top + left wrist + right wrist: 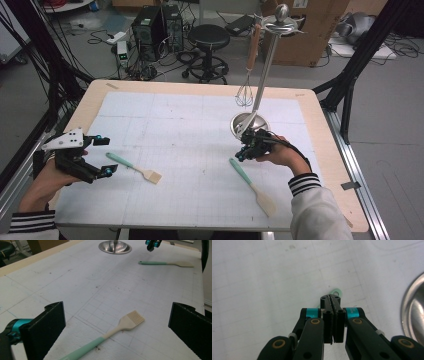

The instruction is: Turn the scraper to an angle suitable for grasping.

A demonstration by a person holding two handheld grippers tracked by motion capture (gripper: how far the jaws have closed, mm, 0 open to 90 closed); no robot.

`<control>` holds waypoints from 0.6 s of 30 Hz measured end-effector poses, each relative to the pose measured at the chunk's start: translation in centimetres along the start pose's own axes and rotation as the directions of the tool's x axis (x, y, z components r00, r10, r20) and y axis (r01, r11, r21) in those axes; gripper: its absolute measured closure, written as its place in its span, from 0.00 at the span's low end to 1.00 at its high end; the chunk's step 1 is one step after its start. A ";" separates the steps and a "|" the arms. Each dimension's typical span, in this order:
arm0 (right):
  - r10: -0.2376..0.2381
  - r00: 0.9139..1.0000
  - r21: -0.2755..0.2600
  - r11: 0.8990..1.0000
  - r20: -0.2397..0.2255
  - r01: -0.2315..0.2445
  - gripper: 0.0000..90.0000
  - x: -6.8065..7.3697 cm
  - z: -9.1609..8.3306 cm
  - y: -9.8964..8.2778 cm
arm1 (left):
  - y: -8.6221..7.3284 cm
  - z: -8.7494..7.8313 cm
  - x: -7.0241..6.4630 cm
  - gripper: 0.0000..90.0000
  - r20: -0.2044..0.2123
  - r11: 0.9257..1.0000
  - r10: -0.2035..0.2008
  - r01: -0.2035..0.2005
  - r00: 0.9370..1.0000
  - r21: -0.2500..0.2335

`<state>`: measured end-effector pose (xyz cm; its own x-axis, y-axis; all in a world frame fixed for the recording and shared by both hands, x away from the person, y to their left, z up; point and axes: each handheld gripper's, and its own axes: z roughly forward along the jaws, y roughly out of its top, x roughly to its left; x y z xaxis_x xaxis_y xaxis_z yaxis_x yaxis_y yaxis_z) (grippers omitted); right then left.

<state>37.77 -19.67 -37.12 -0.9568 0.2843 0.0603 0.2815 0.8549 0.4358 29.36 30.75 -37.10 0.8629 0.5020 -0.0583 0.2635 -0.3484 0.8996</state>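
My left gripper (106, 156) rests at the table's left side, its jaws wide open and holding nothing. A basting brush (134, 167) with a teal handle lies just to its right; in the left gripper view the brush (125, 323) lies on the mat between the open jaws of that gripper (117, 315). My right gripper (242, 152) is shut and holds nothing, hovering over the handle end of a teal-handled spatula (252, 186). In the right gripper view the closed gripper (330, 298) stands just above the handle's hanging hole (336, 292).
A metal utensil stand with a round base (249, 122) rises just behind the right gripper, and a whisk (245, 92) hangs from its top. A white gridded mat (190, 130) covers the table. A stool (209, 37), computers and boxes stand on the floor beyond.
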 end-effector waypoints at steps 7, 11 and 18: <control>0.005 1.000 -0.131 0.991 -0.001 -0.005 0.99 1.0 -2.9 -0.5 | 0.1 -0.1 -0.1 0.02 -0.002 1.000 0.010 -0.010 1.000 0.002; 0.008 1.000 -0.164 0.986 -0.016 -0.011 0.99 1.5 -4.1 -1.1 | 0.1 0.0 -0.1 0.02 -0.003 1.000 0.008 -0.008 1.000 0.006; -0.010 1.000 -0.203 0.979 -0.022 0.006 0.99 2.3 -5.7 -1.6 | 0.1 0.1 -0.2 0.02 -0.004 1.000 0.008 -0.008 1.000 0.014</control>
<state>34.68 -22.91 -32.54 -0.9610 0.2659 0.0753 0.2555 0.7506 0.6093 29.30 30.53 -37.07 0.8632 0.5024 -0.0488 0.2624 -0.3639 0.8937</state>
